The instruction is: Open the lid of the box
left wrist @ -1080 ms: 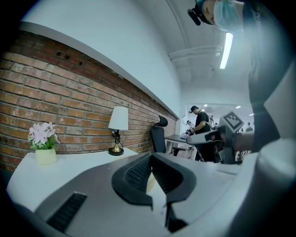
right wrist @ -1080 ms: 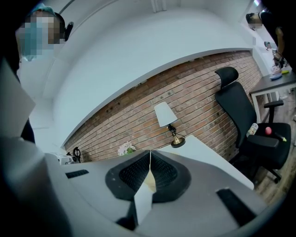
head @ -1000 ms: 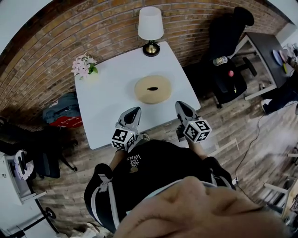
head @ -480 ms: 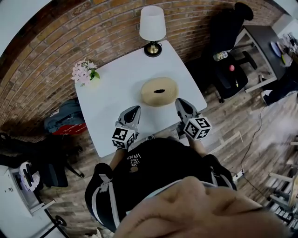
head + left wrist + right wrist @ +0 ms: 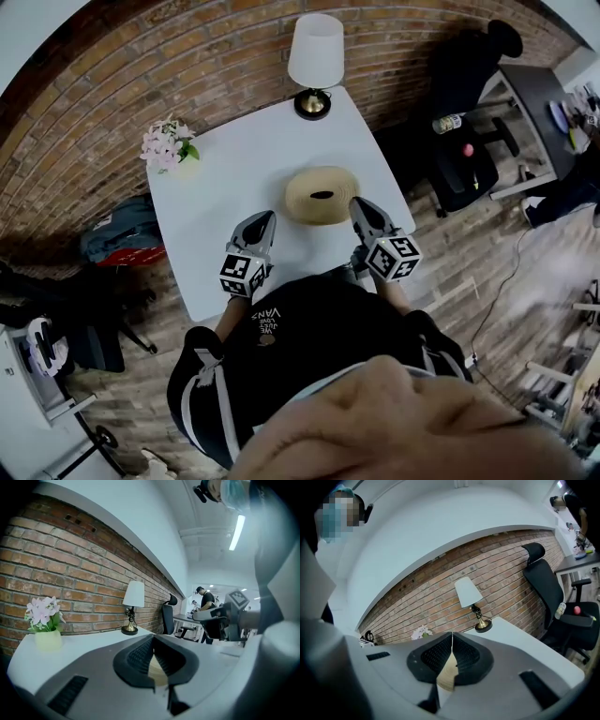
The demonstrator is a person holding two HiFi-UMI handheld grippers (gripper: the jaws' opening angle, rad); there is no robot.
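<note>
A round tan woven box (image 5: 322, 195), its lid bearing a dark slot, sits on the white table (image 5: 225, 187). My left gripper (image 5: 262, 219) hangs shut and empty over the table's near edge, a little left of the box. Shut and empty too, my right gripper (image 5: 360, 205) has its tip beside the box's right rim. In the left gripper view the closed jaws (image 5: 153, 638) point toward the box (image 5: 155, 671), a tan sliver below them. The right gripper view likewise shows closed jaws (image 5: 452, 635) over that box (image 5: 448, 673).
A white-shaded lamp (image 5: 316, 58) stands at the table's far edge and a pot of pink flowers (image 5: 167, 145) at its far left corner. A brick wall runs behind. A black office chair (image 5: 466, 141) stands to the right, and bags (image 5: 117, 240) lie on the floor to the left.
The box now lies closer to both grippers, as the person and grippers have come nearer to the table. Both grippers stay shut.
</note>
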